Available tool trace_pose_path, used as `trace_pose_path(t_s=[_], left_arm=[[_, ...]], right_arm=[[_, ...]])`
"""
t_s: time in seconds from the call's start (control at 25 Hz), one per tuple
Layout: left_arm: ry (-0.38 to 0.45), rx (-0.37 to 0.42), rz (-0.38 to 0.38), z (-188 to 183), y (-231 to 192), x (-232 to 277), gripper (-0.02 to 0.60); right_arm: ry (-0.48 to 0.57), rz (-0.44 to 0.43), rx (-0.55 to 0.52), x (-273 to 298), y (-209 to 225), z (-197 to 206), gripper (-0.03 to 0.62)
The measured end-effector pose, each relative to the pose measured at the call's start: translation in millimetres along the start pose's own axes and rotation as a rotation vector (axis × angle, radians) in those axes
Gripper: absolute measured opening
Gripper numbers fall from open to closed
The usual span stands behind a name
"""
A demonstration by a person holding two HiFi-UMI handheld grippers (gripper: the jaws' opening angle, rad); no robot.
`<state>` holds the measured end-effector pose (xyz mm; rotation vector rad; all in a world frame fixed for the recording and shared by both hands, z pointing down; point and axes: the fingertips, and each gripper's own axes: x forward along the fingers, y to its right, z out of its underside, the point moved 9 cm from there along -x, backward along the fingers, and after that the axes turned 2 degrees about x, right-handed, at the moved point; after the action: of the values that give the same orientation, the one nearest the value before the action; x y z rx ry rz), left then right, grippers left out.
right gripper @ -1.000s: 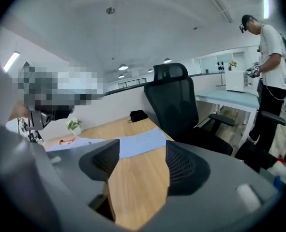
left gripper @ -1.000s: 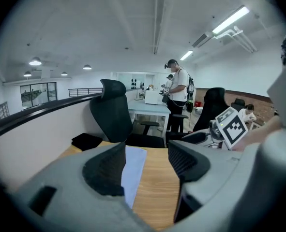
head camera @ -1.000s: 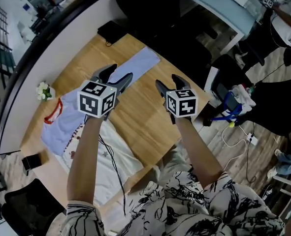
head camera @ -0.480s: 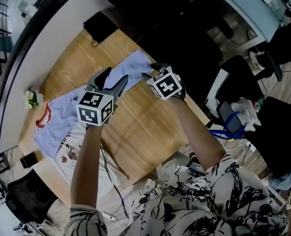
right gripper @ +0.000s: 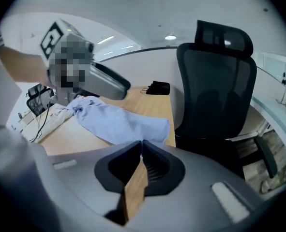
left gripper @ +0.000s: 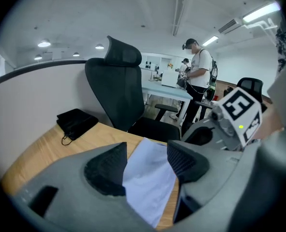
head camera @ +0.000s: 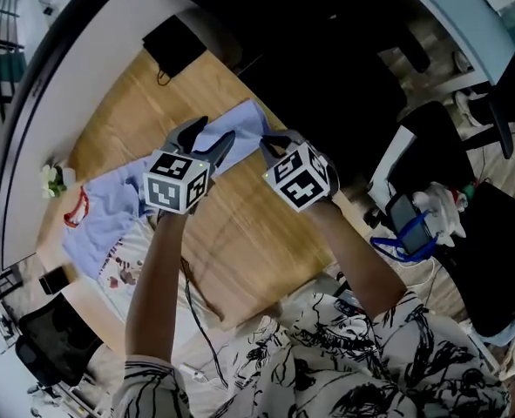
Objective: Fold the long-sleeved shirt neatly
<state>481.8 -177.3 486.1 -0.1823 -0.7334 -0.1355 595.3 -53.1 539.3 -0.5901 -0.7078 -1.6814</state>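
1. Fabric first: the pale blue long-sleeved shirt [head camera: 109,212] lies spread on the wooden table [head camera: 257,233], with one sleeve [head camera: 240,127] stretched toward the far edge.
2. Only the head view shows us the shirt's body and red-trimmed neck, a white printed cloth [head camera: 131,273] just beside it, and small flowers [head camera: 55,179] by the partition.
3. Only the left gripper view shows us a person [left gripper: 199,74] standing at a distant desk. In that view the left gripper [left gripper: 147,151] holds its jaws apart, and the sleeve lies between and below them, clear of the pads.
4. The right gripper view gives us what the head view hides. The right gripper [right gripper: 141,144] has just been closing, and its tips meet at the sleeve's cuff edge, pinching a sliver of cloth.
5. Both gripper views show us a black office chair [right gripper: 213,91] beyond the table.
6. A black pouch [head camera: 177,42] lies flat on the table's far corner; we cannot see what it holds.
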Motion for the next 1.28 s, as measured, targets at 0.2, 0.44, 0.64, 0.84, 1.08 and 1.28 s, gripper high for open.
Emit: trace_pose_path(t_s=[0.2,0.44,0.64,0.84,1.08,1.28], left_arm=[[-0.149,0.028,0.112,-7,-5,50,0.247],[-0.317,0.174,0.187,-13,2,116,0.174],[-0.405,0.235,0.202,-9,10,135,0.023],[-0.218,0.135,0.149,-57,4,107,0.017],[-0.044,0.140,0.103,-129,-11,46,0.017],[0.007,0.106,0.121,-134,-22,2,0.017]], right_arm=[[0.001,0.051,-0.137,-6,-15,21,0.026],[-0.020,0.076,-0.124,-1,-13,34,0.026],[-0.016,0.069,-0.099,-1,-10,36,0.026],[0.107,0.068,0.040,-30,12,15,0.025],[0.220,0.100,0.063,-69,15,-58,0.025],[0.249,0.047,0.027,-88,-8,-92,0.025]])
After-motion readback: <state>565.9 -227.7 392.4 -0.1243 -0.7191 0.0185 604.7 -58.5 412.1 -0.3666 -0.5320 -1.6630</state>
